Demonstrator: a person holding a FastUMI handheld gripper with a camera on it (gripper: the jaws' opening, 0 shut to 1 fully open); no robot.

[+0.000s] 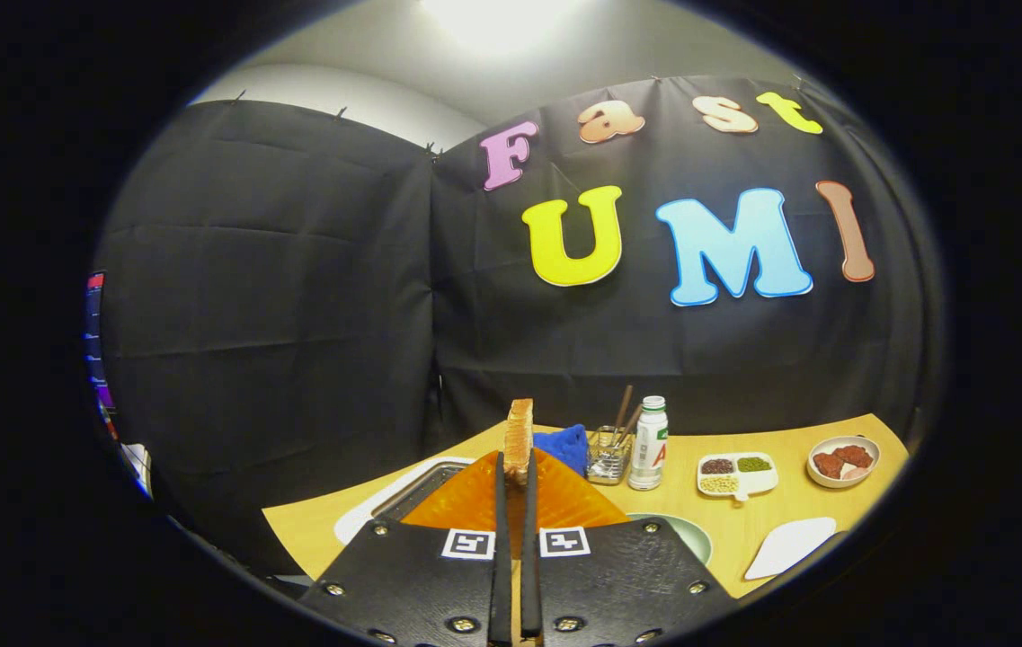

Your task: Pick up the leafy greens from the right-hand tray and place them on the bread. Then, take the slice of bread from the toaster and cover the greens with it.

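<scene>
My gripper (pixel 517 460) is shut on a toasted slice of bread (pixel 519 429). The slice stands upright on its edge between the two fingers (pixel 501 539), and its top sticks out beyond their tips. Right below and behind the slice lies a ribbed orange body (pixel 466 503) that looks like the toaster. The slice is lifted above the wooden table (pixel 726 517). To the right of the fingers, the rim of a pale green plate (pixel 695 535) peeks out from behind the gripper's body.
A white tray (pixel 385 503) lies left of the orange body, and a white tray corner (pixel 789 544) sits at the table's near right. At the back stand a blue cloth (pixel 564 445), a glass with sticks (pixel 609 454), a white bottle (pixel 650 445), a divided dish (pixel 738 474) and a bowl (pixel 843 460).
</scene>
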